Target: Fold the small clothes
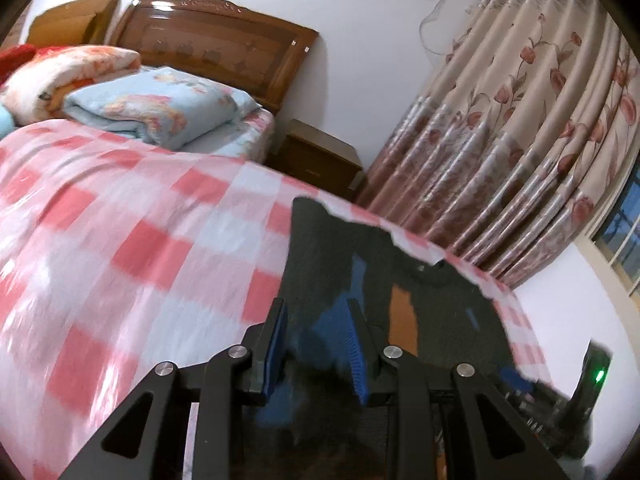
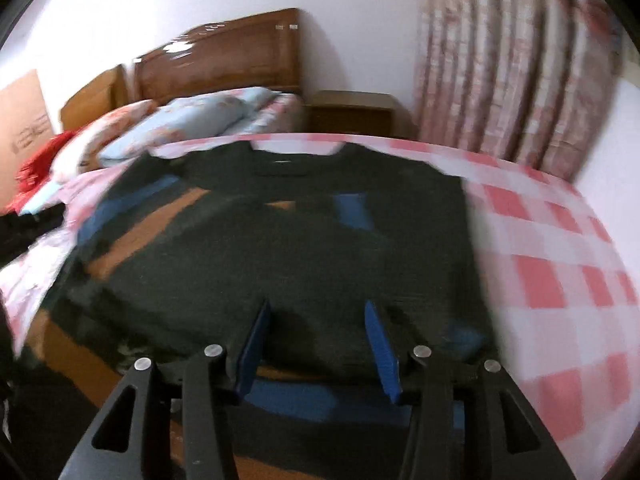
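Bedroom scene: a bed (image 1: pixel 120 240) under a pink-and-white checked cover, wooden headboard (image 1: pixel 216 36) and folded quilts (image 1: pixel 160 108) at the far end, floral curtain (image 1: pixel 540 128) on the right, nightstand (image 1: pixel 316 156) between them.

A dark sweater (image 2: pixel 280 240) with blue and orange blocks lay on the cover, neckline at the far side, hem toward the cameras. In the right wrist view the body looked mostly flat; a sleeve trailed off to the left, rumpled.

Left gripper (image 1: pixel 318 344) — jaws spread, dark and blue fabric seen between the pads, though blur hid whether it was touching them. Right gripper (image 2: pixel 316 344) — jaws spread over the near hem, nothing pinched.

Handling, as a judgement: soft knit, light, floppy, likely to sag and stretch if lifted by one point, not slippery on the cotton cover. Best taken at the hem corners or at the shoulder seams, both layers together, so the fold line stays straight.

Room: open checked cover to the right of the sweater and on the far left. The bed's right edge ran close beside the sweater in the left wrist view, so a sideways drag that way risked cloth sliding off. Another dark garment (image 2: pixel 24 224) lay at far left.
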{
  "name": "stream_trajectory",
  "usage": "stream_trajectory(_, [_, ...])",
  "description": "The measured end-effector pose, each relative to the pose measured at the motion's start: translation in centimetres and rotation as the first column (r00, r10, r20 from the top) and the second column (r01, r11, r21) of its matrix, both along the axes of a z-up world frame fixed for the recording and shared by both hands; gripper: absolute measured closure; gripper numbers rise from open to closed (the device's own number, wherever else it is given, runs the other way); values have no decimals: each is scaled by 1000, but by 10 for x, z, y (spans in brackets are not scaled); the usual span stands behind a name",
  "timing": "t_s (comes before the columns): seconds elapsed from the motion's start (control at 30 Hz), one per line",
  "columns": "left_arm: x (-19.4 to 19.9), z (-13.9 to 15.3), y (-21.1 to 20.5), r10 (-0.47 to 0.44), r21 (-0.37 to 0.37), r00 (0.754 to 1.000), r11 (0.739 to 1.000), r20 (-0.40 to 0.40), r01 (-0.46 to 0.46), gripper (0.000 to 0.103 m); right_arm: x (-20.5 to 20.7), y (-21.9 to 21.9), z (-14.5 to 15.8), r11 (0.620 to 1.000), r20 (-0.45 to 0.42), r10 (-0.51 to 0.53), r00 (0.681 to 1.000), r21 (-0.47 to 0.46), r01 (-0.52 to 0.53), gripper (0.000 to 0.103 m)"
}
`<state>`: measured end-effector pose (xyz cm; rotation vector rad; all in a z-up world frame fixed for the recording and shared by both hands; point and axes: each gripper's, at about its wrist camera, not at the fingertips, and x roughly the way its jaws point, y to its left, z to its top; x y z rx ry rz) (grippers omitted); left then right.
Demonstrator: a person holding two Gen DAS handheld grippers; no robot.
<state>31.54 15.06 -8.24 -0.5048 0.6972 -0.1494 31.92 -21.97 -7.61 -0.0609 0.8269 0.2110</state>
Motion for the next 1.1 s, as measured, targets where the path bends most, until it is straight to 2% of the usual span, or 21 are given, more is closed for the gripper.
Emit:
stream_trajectory(0.03, [18, 1, 5, -15, -50, 1000, 999, -20, 14, 74, 0, -9, -2, 999, -1, -3, 1000, 34, 3, 0])
stream_trajectory(0.1, [47, 1, 8, -45, -104, 999, 994, -22, 42, 74, 1, -17, -2, 996, -7, -9, 1000, 85, 9, 0])
stream_trajectory(0.2, [85, -3, 4, -77, -116, 996, 991, -39, 72, 74, 2, -14, -2, 999, -3, -8, 1000, 53, 8, 0])
stream_trajectory(0.27, [114, -19, -3, -118, -140, 988, 985, -99, 104, 74, 2, -13, -3, 999, -2, -5, 1000, 47, 5, 0])
stream_trajectory(0.3, [131, -35, -8, -130, -138, 976, 985, -173, 106, 74, -1, -12, -2, 999, -2, -4, 1000, 53, 4, 0])
stream_trajectory(0.33, [137, -42, -10, -124, -135, 978, 986, -169, 102, 77, -1, -12, -3, 998, -4, -3, 1000, 65, 3, 0])
stream_trajectory(0.37, [137, -40, -11, -120, -127, 984, 987, -135, 103, 76, -1, -14, -2, 998, -5, -5, 1000, 70, 5, 0])
stream_trajectory(0.5, [138, -33, -8, -130, -129, 979, 986, -155, 110, 76, -1, -14, -2, 997, -4, -2, 1000, 74, 2, 0])
stream_trajectory(0.6, [131, -21, 7, -90, -167, 992, 983, -94, 73, 76, -2, -14, -2, 997, -5, 1, 1000, 79, -1, 0])
stream_trajectory(0.63, [133, -21, 12, -76, -179, 993, 982, -94, 59, 75, -2, -14, -2, 997, -5, 3, 1000, 79, -2, 0])
stream_trajectory(0.7, [142, -31, 14, -60, -163, 987, 986, -152, 35, 75, -1, -14, -2, 997, -5, 5, 1000, 79, -5, 0])
stream_trajectory(0.73, [150, -42, 13, -78, -165, 977, 985, -197, 45, 78, -2, -14, -2, 997, -5, 5, 1000, 79, -5, 0])
stream_trajectory(0.77, [150, -42, 14, -80, -165, 983, 985, -164, 53, 78, -1, -13, -2, 997, -5, 5, 1000, 80, -5, 0])
stream_trajectory(0.9, [147, -35, 18, -75, -180, 977, 983, -199, 39, 78, -2, -13, -2, 997, -4, 5, 1000, 80, -5, 0])
stream_trajectory(0.97, [131, -27, 16, -71, -179, 985, 983, -160, 41, 76, -1, -13, -3, 997, -4, 5, 1000, 80, -4, 0])
stream_trajectory(1.03, [121, -34, 7, -80, -111, 976, 992, -202, 58, 76, -2, -13, -3, 997, -4, 5, 1000, 80, -5, 0])
stream_trajectory(1.07, [120, -36, 0, -98, -76, 975, 994, -202, 84, 76, -2, -13, -3, 997, -4, 5, 1000, 79, -5, 0])
stream_trajectory(1.1, [115, -33, -3, -112, -30, 979, 994, -169, 109, 76, -2, -13, -3, 997, -4, 6, 1000, 79, -5, 0])
